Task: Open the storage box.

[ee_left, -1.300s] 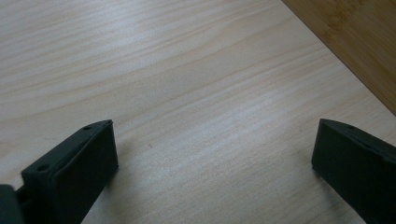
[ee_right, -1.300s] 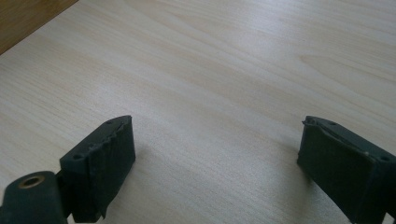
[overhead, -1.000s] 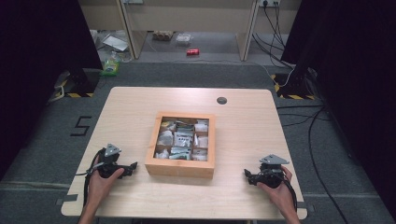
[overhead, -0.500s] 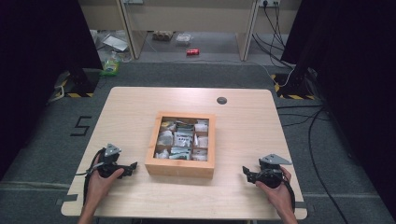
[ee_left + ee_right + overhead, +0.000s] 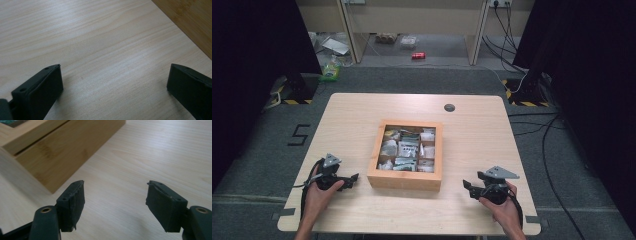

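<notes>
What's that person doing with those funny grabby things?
A person sits at a wooden table holding a pair of tongs in each hand. The left tongs and the right tongs both rest low on the table, open and holding nothing. Between them sits a wooden box split into little compartments full of small packets. Nothing has been picked up. It looks like the person may be about to start, but that's only a guess.

I see bare table [image 5: 362, 120] all round; only the box [image 5: 405, 179] blocks the middle, its contents seemingly packed tight.
</notes>
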Tool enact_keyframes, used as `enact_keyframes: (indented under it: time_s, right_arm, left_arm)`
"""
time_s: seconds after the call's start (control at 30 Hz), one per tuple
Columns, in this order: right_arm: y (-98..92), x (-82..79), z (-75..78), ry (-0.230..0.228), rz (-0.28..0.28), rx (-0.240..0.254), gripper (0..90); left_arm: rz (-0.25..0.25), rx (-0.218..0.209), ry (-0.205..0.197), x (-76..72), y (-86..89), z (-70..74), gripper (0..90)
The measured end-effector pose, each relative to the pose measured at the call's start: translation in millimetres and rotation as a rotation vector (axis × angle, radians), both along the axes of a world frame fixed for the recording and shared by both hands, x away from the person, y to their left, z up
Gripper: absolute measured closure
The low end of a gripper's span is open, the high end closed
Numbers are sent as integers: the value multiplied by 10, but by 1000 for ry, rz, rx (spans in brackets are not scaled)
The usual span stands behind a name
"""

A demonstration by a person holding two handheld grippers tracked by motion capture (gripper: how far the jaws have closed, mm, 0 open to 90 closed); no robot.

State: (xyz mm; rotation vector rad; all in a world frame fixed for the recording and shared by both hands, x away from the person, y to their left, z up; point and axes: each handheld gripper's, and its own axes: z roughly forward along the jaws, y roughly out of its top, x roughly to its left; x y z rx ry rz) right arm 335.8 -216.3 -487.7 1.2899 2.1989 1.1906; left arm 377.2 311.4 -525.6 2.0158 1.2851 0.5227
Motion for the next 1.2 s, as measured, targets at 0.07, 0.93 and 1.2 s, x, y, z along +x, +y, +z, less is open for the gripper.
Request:
enact_keyframes:
  time_s: [0.07,0.93,1.2]
  right_arm:
    - [56,-23,16,-2,21,-3,331]
    - [473,-188,114,-24,172,25,477]
    - [571,-189,115,-42,193,22,506]
  left_arm:
    - [0,0,0,0,0,0,0]
    - [-1,0,0,1,2,-1,0]
    - [-1,0,0,1,2,0,0]
